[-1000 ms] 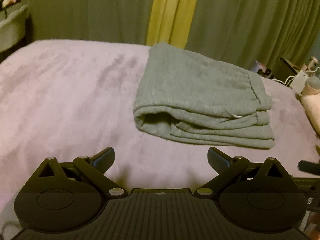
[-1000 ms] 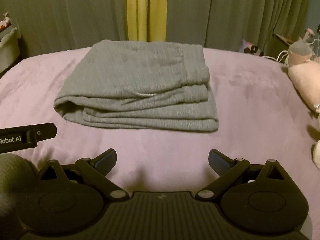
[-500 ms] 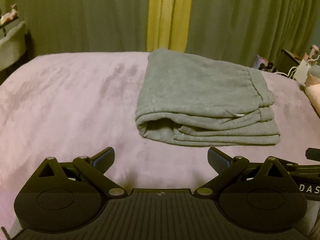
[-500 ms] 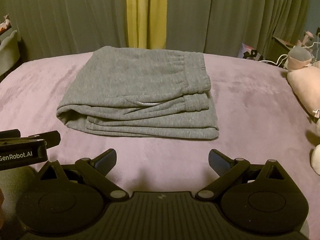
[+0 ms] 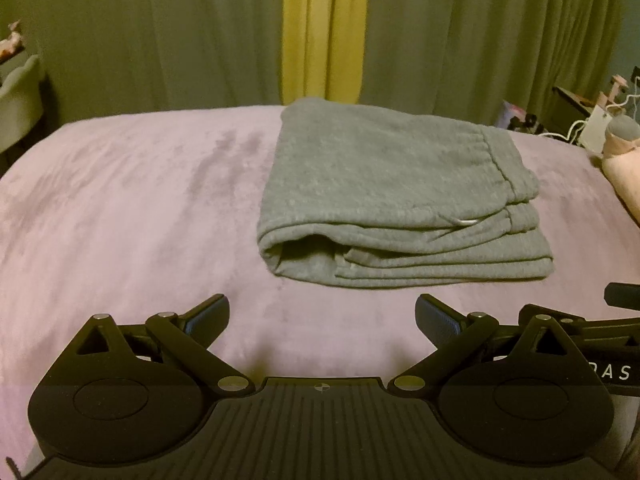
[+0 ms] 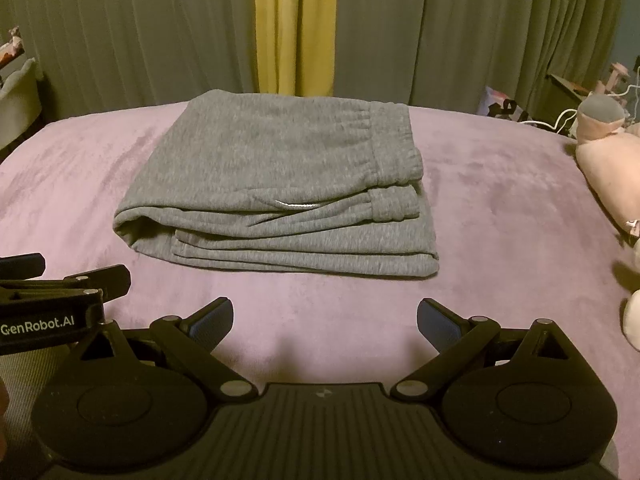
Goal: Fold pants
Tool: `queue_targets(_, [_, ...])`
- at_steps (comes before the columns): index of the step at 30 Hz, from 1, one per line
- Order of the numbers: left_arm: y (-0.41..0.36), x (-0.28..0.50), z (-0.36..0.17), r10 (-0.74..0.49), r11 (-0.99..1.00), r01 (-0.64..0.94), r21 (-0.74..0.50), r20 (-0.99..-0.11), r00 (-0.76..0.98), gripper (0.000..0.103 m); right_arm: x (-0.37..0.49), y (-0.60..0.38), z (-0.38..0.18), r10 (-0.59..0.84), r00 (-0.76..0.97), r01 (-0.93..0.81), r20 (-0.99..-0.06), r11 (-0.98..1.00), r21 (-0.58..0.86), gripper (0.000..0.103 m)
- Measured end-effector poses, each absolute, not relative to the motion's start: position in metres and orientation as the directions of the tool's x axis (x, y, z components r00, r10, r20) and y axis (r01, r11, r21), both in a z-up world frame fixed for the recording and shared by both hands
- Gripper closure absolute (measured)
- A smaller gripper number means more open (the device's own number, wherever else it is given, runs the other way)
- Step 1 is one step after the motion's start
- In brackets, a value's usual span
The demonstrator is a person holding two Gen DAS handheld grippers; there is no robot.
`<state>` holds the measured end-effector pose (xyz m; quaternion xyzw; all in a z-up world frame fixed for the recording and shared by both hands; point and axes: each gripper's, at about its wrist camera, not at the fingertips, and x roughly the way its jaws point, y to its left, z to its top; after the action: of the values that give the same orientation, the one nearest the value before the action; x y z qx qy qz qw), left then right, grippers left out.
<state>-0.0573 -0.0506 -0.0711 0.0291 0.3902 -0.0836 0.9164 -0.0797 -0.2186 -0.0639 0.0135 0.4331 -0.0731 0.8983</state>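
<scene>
Nearest the cameras, the left gripper (image 5: 322, 320) and right gripper (image 6: 325, 322) are hanging side by side over the mauve plush bedspread (image 6: 500, 216), fingers spread wide and holding nothing. Beyond them, at twelve o'clock, the grey fleece sweatpants (image 6: 280, 184) are lying folded in a stacked bundle. Any further nudge is likely risking the loose rolled edge at its nine o'clock side slumping open.

left gripper (image 6: 60, 280) side: "GenRobot.AI", lower left of right wrist view
right gripper (image 5: 616, 320) side: "DAS", partly cut, lower right of left wrist view
</scene>
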Motion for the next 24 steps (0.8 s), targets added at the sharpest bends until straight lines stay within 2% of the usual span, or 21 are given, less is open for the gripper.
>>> queue_targets(24, [-0.0509,-0.0579,-0.0732,-0.129,0.985,0.174,-0.014,-0.727,0.674,0.001,-0.0805,-0.2202,-0.0632,-0.118,0.619,0.143,-0.776,0.989,-0.036,0.004])
